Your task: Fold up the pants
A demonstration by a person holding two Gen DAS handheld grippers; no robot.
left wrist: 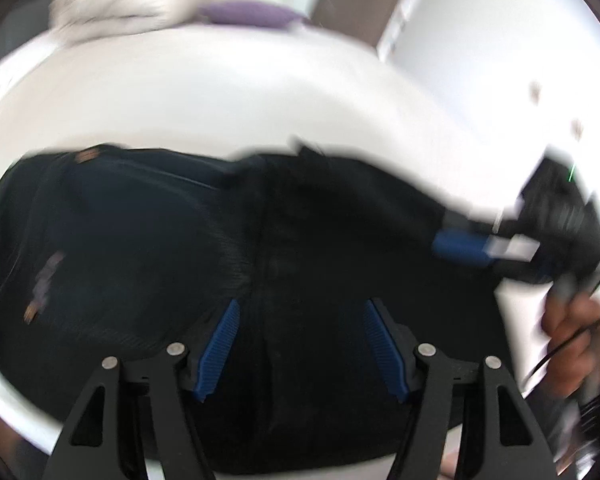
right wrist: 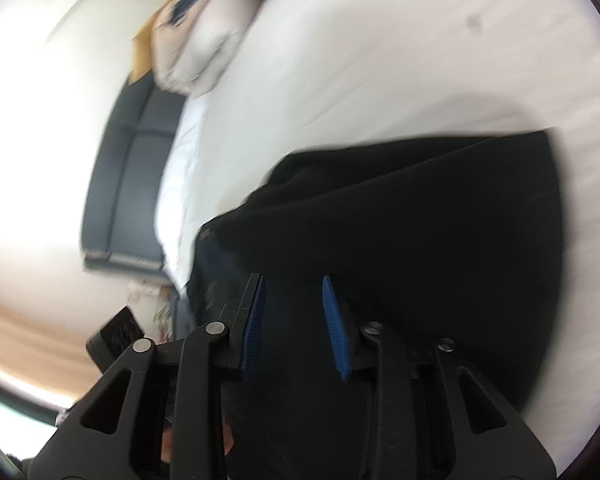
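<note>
Two blue-padded tongs appear, one per hand, both over dark pants spread on a white bed.

From the left wrist camera, the left tongs (left wrist: 300, 308) stand wide apart, with nothing between the blue pads. Dark fabric of the pants (left wrist: 160, 240) fills the space behind and below them; whether the pads touch the cloth cannot be told. The pants stretch across the bed (left wrist: 220, 100) from the left edge of the view to the right. At the right end, the right tongs (left wrist: 456, 246) reach in from the side, their blue tip against the edge of the pants, with the person's hand (left wrist: 572, 344) behind on the handle. The picture is blurred, so the gap of those tongs cannot be judged from this side. A pale pillow (left wrist: 112, 4) and something purple (left wrist: 252, 14) lie at the far end of the bed.

From the right wrist camera, the right tongs (right wrist: 294, 290) are moderately apart, empty between the pads. The pants (right wrist: 420, 220) lie directly ahead and beneath them, running off to the right over the white bed (right wrist: 400, 60). A dark sofa (right wrist: 128, 168) stands left of the bed.
</note>
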